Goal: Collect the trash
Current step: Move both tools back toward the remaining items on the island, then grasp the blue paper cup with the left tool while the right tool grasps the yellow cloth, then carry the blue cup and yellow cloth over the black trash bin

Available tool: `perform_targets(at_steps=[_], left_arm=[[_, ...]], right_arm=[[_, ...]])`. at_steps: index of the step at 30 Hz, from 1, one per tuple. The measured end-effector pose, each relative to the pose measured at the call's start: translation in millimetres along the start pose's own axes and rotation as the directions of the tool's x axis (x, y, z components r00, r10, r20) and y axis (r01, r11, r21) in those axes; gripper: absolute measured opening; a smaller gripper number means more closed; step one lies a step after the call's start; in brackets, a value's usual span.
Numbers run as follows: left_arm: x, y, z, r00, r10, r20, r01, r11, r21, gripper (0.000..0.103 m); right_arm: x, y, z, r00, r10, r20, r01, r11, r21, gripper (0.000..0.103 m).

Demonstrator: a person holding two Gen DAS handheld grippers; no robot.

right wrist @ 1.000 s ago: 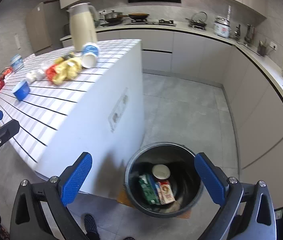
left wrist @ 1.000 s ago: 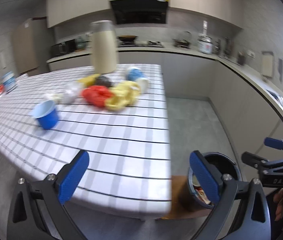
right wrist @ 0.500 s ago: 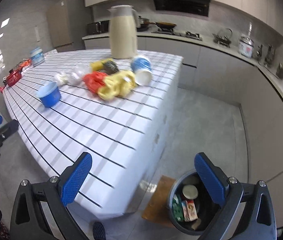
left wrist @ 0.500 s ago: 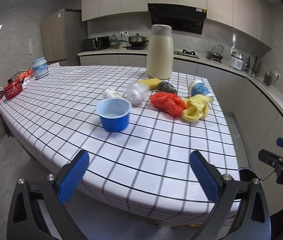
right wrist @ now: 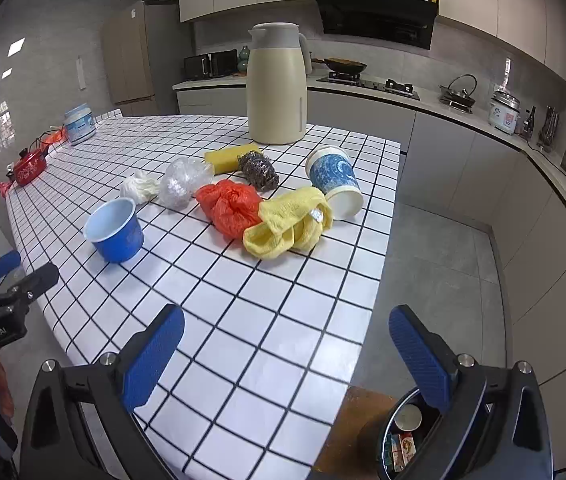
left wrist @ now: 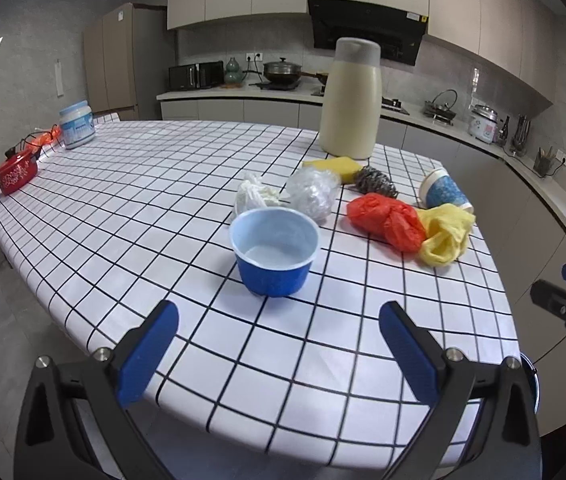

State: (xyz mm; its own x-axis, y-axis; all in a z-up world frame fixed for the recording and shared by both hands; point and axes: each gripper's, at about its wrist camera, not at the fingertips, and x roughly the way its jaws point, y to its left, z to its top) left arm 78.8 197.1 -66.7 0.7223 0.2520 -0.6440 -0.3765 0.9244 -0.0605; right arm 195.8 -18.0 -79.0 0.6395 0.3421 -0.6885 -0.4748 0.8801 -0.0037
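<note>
A blue cup stands upright on the checked table, just ahead of my open, empty left gripper. Behind it lie a white wad, a clear plastic ball, a red bag, a yellow cloth, a tipped blue paper cup, a yellow sponge and a steel scourer. My right gripper is open and empty over the table's near corner. The trash bin on the floor at lower right holds several pieces of trash.
A tall cream thermos jug stands at the table's far side. A white and blue jar and a small red pot sit at the far left edge. Kitchen counters run along the back and right, grey floor between.
Both grippers have swung up and left from the bin toward the table. The left one has come closer to the blue cup. Both stay open and empty.
</note>
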Motion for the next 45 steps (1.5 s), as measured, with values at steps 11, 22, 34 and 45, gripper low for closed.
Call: perform_targets(at_steps=[11,22,34,45], left_arm=[[63.0,1.5,19.6,0.997,-0.047,-0.054,0.05,0.997,0.054,0.098],[108.3,1.9,32.2,0.989,-0.089,-0.119,0.097,0.993,0.067,0.089],[108.0,9.9,32.6,0.982,-0.154,-0.113,0.16,0.986,0.053,0.077],[79.3,13.8,38.0,0.985,-0.159,-0.072,0.163,0.986,0.048,0.077]], right_arm=[[64.0,-5.2,35.4,0.999,-0.031,-0.03,0.032,0.998,0.057,0.093],[140.7,-18.2,57.6,0.996,-0.035,-0.082,0.044,0.993,0.112,0.085],[161.6,-12.0,56.6,0.996,0.021,-0.086,-0.009,0.99,0.14,0.035],[111.9,-4.7,52.7,1.0,0.013,-0.007,-0.012,0.99,0.138,0.034]])
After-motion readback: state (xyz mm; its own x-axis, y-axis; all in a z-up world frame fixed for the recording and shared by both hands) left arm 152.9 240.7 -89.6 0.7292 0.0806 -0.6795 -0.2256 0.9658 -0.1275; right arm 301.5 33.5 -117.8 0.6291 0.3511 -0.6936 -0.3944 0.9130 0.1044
